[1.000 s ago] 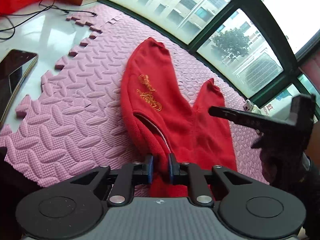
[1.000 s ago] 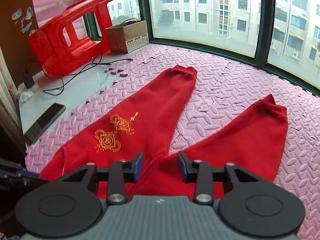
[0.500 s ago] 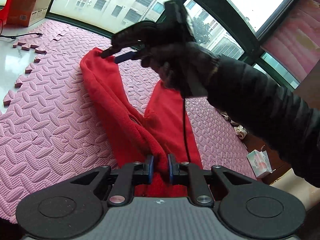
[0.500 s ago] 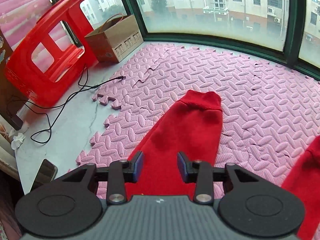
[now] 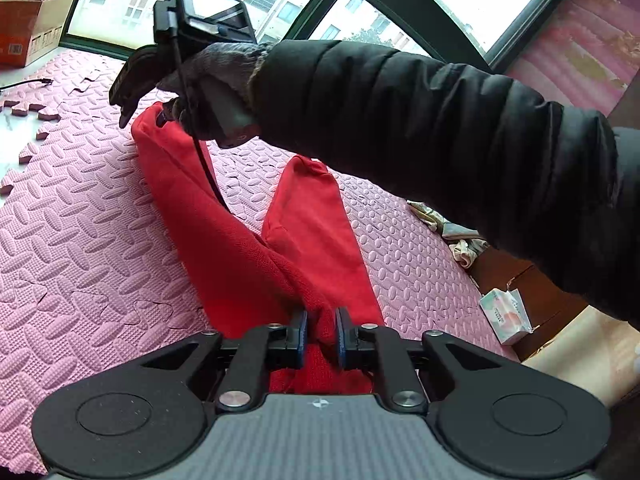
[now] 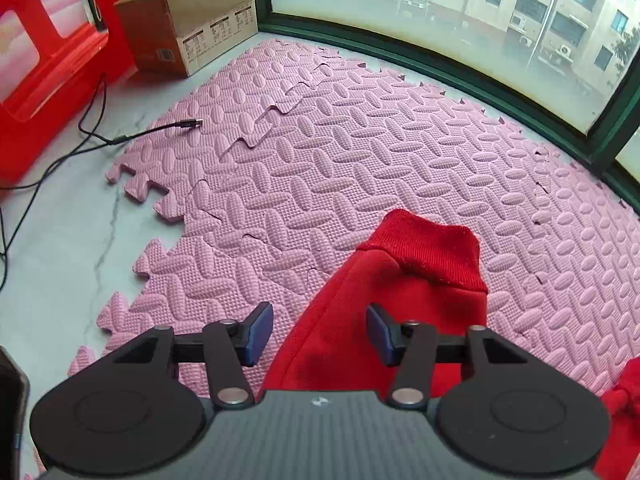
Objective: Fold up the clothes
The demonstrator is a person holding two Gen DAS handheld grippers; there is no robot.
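Note:
Red trousers (image 5: 224, 240) lie spread on the pink foam mat (image 5: 80, 248), both legs running away from me. My left gripper (image 5: 319, 334) is shut on a bunch of the red cloth at the waist end. In the right wrist view, my right gripper (image 6: 320, 334) stands open just above one trouser leg (image 6: 360, 320), a little short of its ribbed cuff (image 6: 432, 248). The left wrist view shows that gripper's body (image 5: 200, 32) held over the far cuff by a gloved hand (image 5: 216, 80) in a black sleeve (image 5: 420, 128).
A cardboard box (image 6: 188, 28) and a red plastic stool (image 6: 40, 80) stand at the back left, with a black cable (image 6: 140, 134) on the white floor. The mat ends in a jagged edge (image 6: 132, 192). A tissue packet (image 5: 506, 316) and a rag (image 5: 452, 232) lie to the right.
My right gripper has travelled along the trouser leg to near its cuff, staying open. The sleeve now crosses the left wrist view. The left gripper keeps its hold on the cloth.

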